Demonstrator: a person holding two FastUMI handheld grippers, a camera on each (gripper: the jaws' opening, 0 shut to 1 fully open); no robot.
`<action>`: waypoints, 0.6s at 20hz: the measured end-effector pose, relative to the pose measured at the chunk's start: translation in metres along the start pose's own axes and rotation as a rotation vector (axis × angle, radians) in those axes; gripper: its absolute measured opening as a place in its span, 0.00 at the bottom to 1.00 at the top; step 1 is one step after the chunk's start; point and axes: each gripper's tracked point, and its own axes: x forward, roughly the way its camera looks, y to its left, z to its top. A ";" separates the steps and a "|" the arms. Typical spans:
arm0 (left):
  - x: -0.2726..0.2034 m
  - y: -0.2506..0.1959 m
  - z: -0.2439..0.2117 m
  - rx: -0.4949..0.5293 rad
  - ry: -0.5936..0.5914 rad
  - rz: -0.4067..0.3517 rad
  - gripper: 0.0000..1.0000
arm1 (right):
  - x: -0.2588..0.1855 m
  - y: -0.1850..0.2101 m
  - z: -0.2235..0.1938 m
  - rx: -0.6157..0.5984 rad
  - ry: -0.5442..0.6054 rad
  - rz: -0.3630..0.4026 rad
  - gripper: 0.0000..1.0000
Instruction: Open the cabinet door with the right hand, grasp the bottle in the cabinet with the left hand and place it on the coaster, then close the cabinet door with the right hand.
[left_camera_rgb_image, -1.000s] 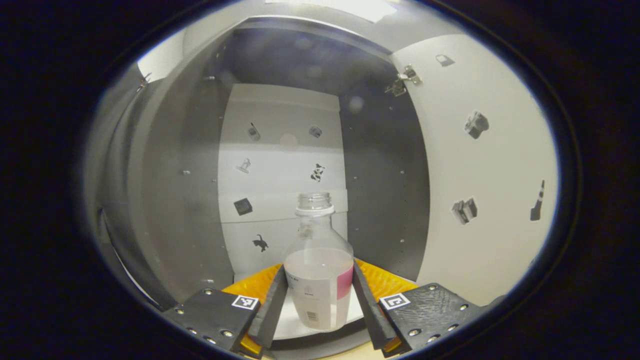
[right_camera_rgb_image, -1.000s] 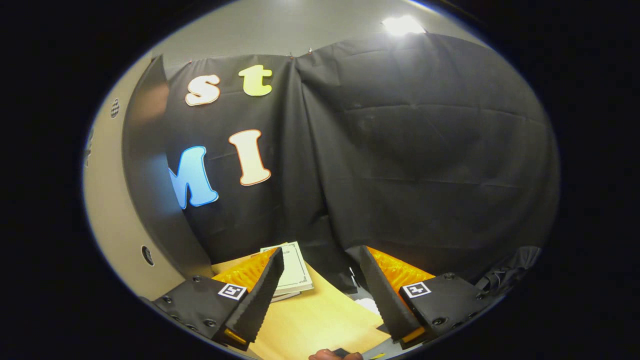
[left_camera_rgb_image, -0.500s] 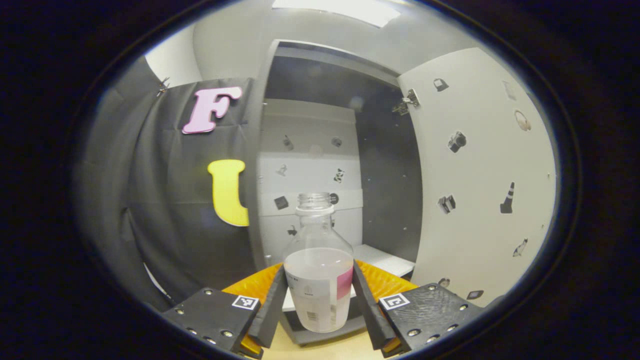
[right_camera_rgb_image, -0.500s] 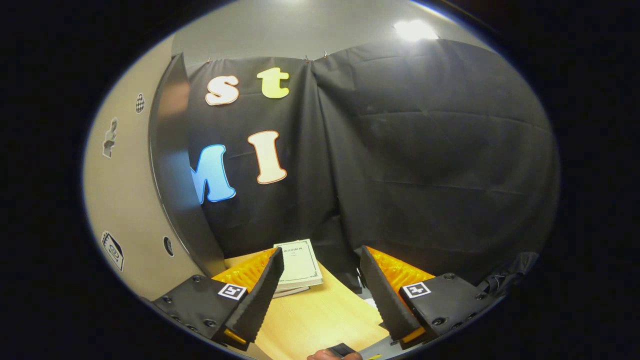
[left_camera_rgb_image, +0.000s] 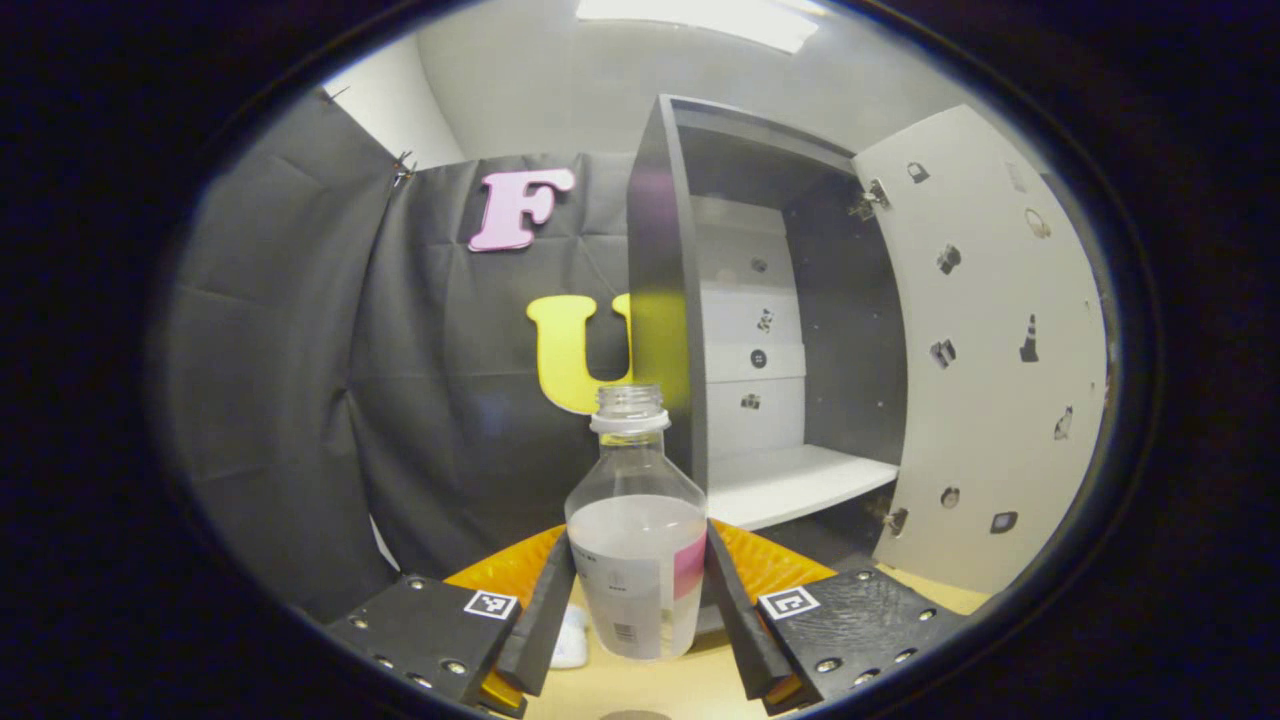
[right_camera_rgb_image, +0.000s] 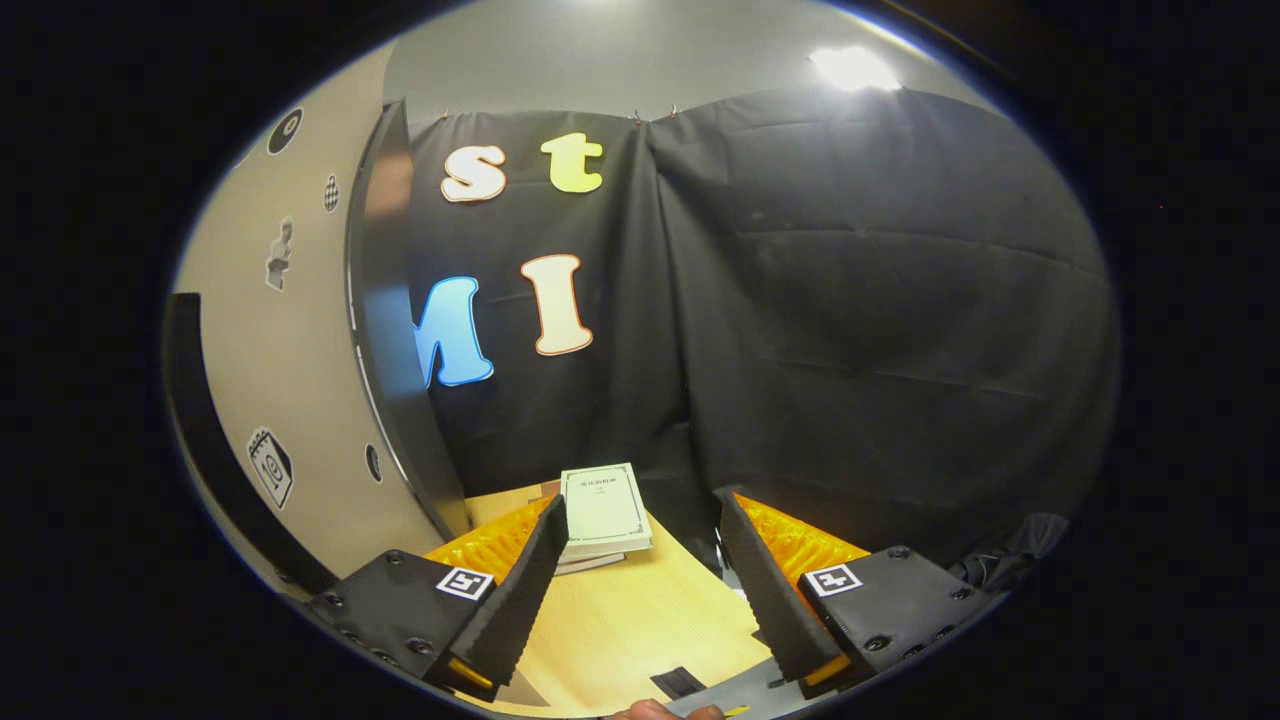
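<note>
A clear, capless bottle (left_camera_rgb_image: 636, 480) with pale liquid and a white-and-pink label stands upright between the fingers of my left gripper (left_camera_rgb_image: 638, 537), which is shut on its body. In the left gripper view the bottle is held outside the dark cabinet (left_camera_rgb_image: 664, 300), in front of its left wall and over the wooden table (left_camera_rgb_image: 660, 685). The cabinet's white shelf (left_camera_rgb_image: 790, 482) lies bare, and its door (left_camera_rgb_image: 985, 360) stands wide open to the right. My right gripper (right_camera_rgb_image: 640, 508) is open with nothing between its fingers, just right of the door's edge (right_camera_rgb_image: 385, 340).
A stack of pale books (right_camera_rgb_image: 603, 512) lies on the wooden table (right_camera_rgb_image: 630, 620) by the black cloth wall. A small white object (left_camera_rgb_image: 568, 640) sits on the table left of the bottle. A fingertip (right_camera_rgb_image: 660, 711) and a small dark patch (right_camera_rgb_image: 677, 683) show at the table's near edge.
My left gripper has drawn the bottle back out of the cabinet and swung left, so the cabinet now sits to the right. The right gripper drifted slightly away from the door, still open.
</note>
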 end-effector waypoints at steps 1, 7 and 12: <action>-0.005 0.009 -0.015 -0.006 0.002 0.012 0.72 | -0.001 -0.004 0.000 -0.018 0.000 -0.008 0.97; -0.029 0.035 -0.105 -0.014 0.004 0.059 0.72 | -0.005 -0.009 0.003 -0.020 -0.022 -0.031 0.97; -0.045 0.053 -0.185 -0.023 0.015 0.128 0.72 | -0.003 -0.010 0.004 0.013 -0.019 -0.057 0.97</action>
